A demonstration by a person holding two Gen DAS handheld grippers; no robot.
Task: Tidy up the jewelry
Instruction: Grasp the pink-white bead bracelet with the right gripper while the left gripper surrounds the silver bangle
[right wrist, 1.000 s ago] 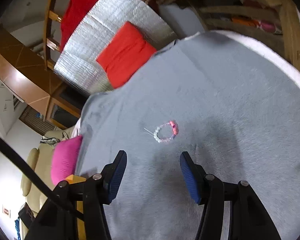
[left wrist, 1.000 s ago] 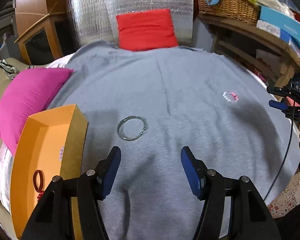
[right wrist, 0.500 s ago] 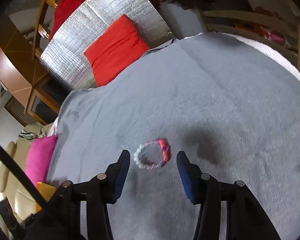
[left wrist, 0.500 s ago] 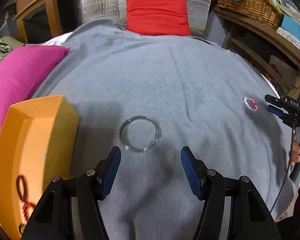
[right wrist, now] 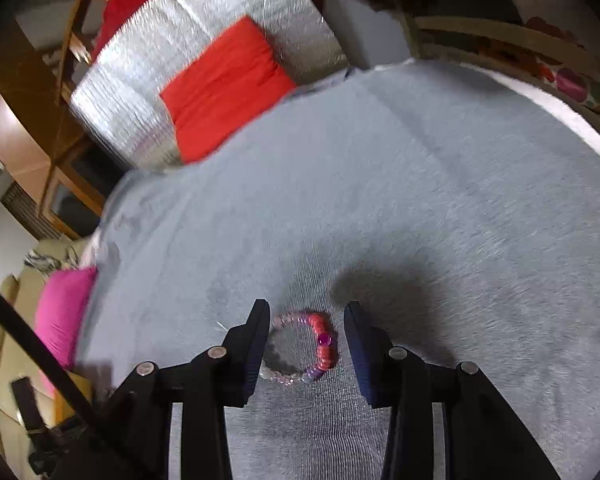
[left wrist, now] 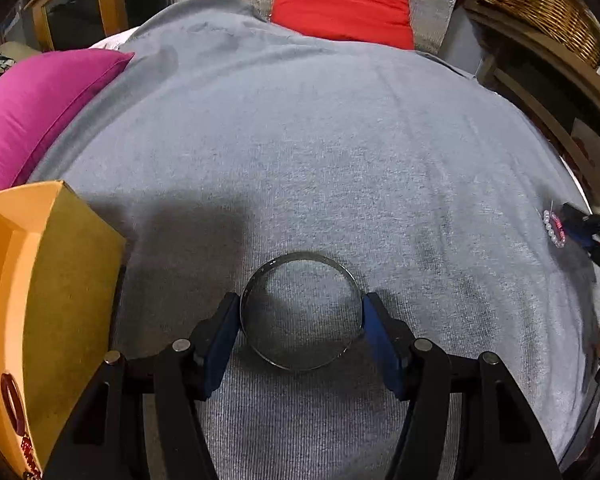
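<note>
A thin silver bangle lies flat on the grey cloth in the left wrist view. My left gripper is open, low over the cloth, with a finger on each side of the bangle, close to or touching its rim. A pink and red bead bracelet lies on the cloth in the right wrist view. My right gripper is open with the bracelet between its fingers. The bracelet also shows in the left wrist view at the far right. An orange box stands at the left with a red ring-shaped piece inside.
A magenta cushion lies left of the cloth, beyond the box. A red cushion leans on a silver foil panel at the back. A wooden shelf with a wicker basket stands at the right.
Both grippers have moved forward and down. The bangle now sits between the left fingers and the bead bracelet between the right fingers. The right jaws have narrowed slightly.
</note>
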